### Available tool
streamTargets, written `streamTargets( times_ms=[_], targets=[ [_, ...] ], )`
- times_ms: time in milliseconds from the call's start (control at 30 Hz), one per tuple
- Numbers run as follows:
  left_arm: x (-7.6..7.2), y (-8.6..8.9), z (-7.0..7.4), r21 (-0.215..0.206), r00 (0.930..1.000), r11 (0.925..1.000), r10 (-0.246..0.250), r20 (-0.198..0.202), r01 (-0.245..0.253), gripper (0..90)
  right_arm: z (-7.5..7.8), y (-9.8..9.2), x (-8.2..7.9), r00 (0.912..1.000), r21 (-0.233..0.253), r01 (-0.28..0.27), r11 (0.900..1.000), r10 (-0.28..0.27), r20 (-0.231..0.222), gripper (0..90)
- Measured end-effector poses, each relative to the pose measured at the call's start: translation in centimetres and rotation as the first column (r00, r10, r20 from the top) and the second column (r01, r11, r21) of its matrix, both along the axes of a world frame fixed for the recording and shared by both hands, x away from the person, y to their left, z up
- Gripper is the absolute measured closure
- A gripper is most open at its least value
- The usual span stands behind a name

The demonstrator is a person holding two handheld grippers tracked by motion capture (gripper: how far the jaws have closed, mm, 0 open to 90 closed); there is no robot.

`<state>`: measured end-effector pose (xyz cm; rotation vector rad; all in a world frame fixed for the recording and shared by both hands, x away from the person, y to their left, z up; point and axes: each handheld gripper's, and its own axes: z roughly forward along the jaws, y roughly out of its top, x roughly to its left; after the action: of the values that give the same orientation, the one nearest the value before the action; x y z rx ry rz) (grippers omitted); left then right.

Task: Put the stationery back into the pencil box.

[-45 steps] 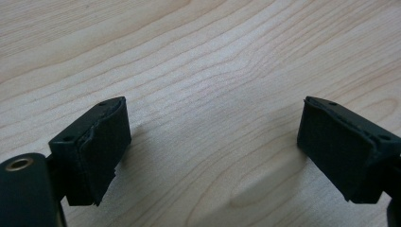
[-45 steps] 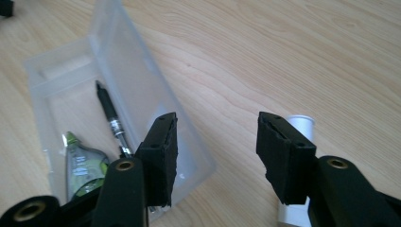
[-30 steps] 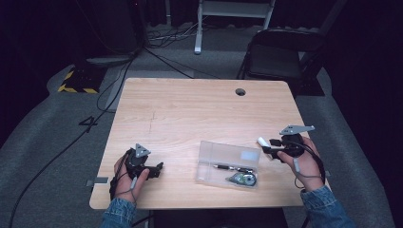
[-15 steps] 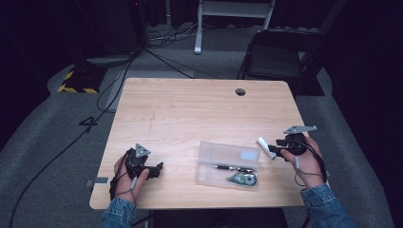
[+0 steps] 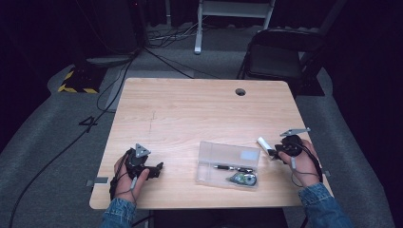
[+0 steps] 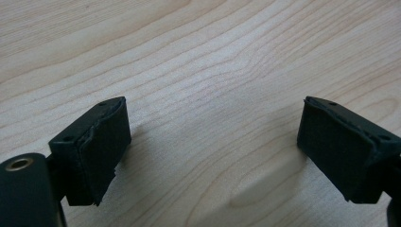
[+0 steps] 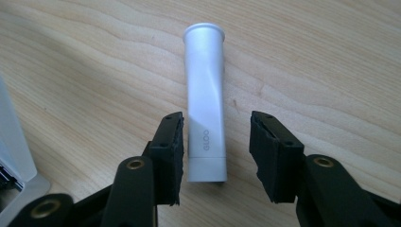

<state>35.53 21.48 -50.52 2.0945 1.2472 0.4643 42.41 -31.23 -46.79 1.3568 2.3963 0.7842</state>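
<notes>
A white glue stick lies flat on the wooden table, just right of a clear plastic case. My right gripper is open, its jaws on either side of the stick's lower end; there is a gap on the right side. In the high view the glue stick sits at the tips of the right gripper. The case holds a pen and a tape dispenser. My left gripper rests at the near left, and its jaws stand open over bare wood.
A round cable hole is near the table's far edge. A dark folding chair stands behind the far right corner. Cables and a yellow-black striped block lie on the floor at the left.
My right gripper came down towards the table with the glue stick and its jaws have parted around it. The left gripper has stayed still.
</notes>
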Motion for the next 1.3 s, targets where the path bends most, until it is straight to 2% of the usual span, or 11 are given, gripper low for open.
streamTargets(
  times_ms=[333, 533, 800, 1300],
  targets=[
    [0.0, 0.0, 0.0, 0.0, 1.0, 1.0, 0.0, 0.0, 0.0, 10.8, -0.78, 0.15, 0.22, 0.9999, -0.028, -0.009, 1.0, 0.009, -0.01, 61.8],
    [0.0, -0.01, 0.0, 0.001, 1.0, 1.0, 0.001, 0.001, -0.001, 10.8, -0.93, 0.24, 0.24, 0.9997, -0.057, -0.023, 0.998, 0.023, -0.005, 71.2],
    [0.0, -0.01, 0.0, 0.001, 1.0, 1.0, 0.001, 0.001, -0.001, 10.9, -0.9, 0.33, 0.2, 0.9995, -0.07, -0.031, 0.997, 0.032, 0.002, 71.5],
    [0.0, 0.0, 0.0, 0.0, 1.0, 1.0, 0.0, 0.0, 0.0, 10.9, -0.05, 0.09, -0.06, 0.9989, -0.04, -0.04, 0.998, 0.041, 0.022, 71.6]
  ],
)
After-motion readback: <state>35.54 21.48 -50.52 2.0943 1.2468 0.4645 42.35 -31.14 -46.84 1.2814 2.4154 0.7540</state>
